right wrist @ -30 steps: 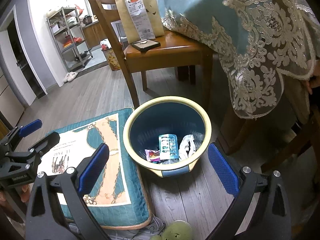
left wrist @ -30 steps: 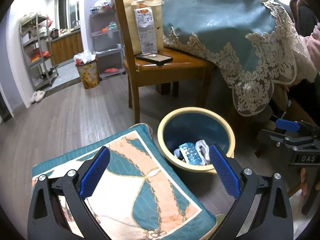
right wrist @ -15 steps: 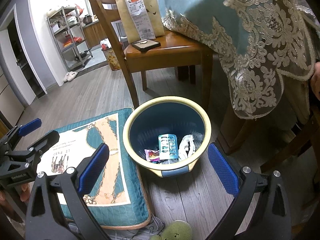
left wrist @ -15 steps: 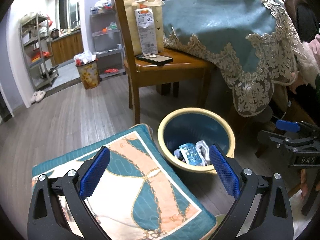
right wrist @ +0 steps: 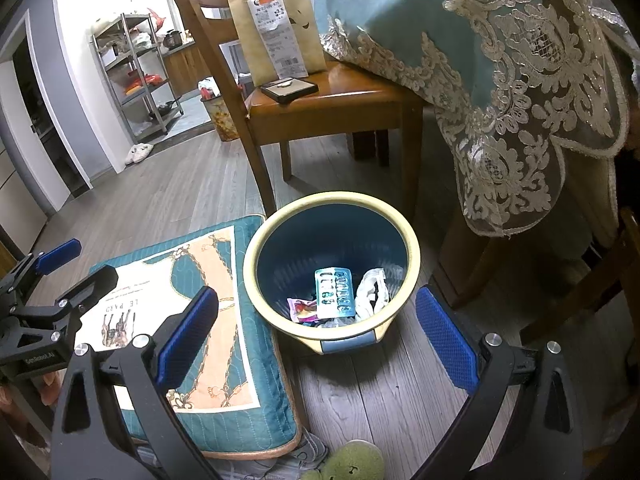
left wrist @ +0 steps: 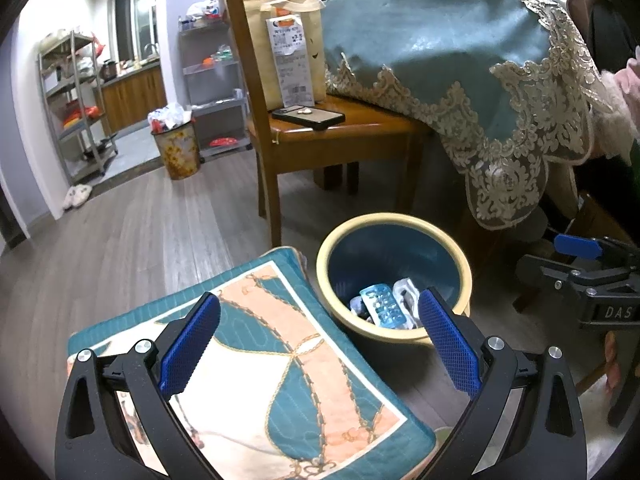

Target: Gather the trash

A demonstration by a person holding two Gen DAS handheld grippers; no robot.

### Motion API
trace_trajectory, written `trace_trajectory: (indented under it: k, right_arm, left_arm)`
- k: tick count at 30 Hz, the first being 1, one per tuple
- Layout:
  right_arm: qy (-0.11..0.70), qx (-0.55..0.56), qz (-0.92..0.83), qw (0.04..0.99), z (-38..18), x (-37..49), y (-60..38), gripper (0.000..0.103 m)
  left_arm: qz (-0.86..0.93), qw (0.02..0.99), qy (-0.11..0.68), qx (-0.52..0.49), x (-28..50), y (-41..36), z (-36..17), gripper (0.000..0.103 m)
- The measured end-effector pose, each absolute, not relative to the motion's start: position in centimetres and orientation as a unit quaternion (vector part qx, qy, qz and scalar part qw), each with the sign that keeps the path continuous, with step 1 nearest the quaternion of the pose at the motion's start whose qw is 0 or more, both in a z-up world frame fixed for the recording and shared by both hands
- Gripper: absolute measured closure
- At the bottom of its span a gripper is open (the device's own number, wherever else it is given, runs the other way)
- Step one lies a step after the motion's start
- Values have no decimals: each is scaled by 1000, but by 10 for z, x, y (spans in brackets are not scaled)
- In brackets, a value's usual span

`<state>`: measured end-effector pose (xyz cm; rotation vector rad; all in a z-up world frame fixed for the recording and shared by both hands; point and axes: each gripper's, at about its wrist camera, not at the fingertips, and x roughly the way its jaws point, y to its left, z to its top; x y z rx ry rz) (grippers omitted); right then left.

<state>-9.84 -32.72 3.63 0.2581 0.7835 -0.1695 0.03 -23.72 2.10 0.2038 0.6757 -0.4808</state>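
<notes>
A blue bin with a cream rim (left wrist: 394,224) (right wrist: 332,200) stands on the wood floor. Inside lie a blue blister pack (right wrist: 334,292) (left wrist: 382,306), a crumpled white wrapper (right wrist: 372,288) and a pink wrapper (right wrist: 302,308). My left gripper (left wrist: 318,344) is open and empty, held above the teal cushion (left wrist: 280,380) just left of the bin. My right gripper (right wrist: 316,338) is open and empty, held over the bin's near rim. Each gripper shows in the other's view: the right one (left wrist: 580,276) and the left one (right wrist: 48,280).
A wooden chair (right wrist: 332,104) with a paper bag (right wrist: 276,24) and a phone (left wrist: 308,116) stands behind the bin. A table with a teal lace cloth (right wrist: 500,80) overhangs at the right. A green plush toy (right wrist: 352,462) lies at the bottom. A floral bin (left wrist: 176,152) stands far left.
</notes>
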Motion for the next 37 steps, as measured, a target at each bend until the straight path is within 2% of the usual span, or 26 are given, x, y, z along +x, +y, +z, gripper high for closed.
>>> trace_trajectory:
  k: [23,37]
  right_arm:
    - [383,122,-80,912,35,-97,-326,6]
    - [399,161,-107,896,24,-96,-347,6]
  left_arm:
    - [-263,900,333,97,-3,-244,24,5]
    - [-243,905,333,106,2,-247,23,5]
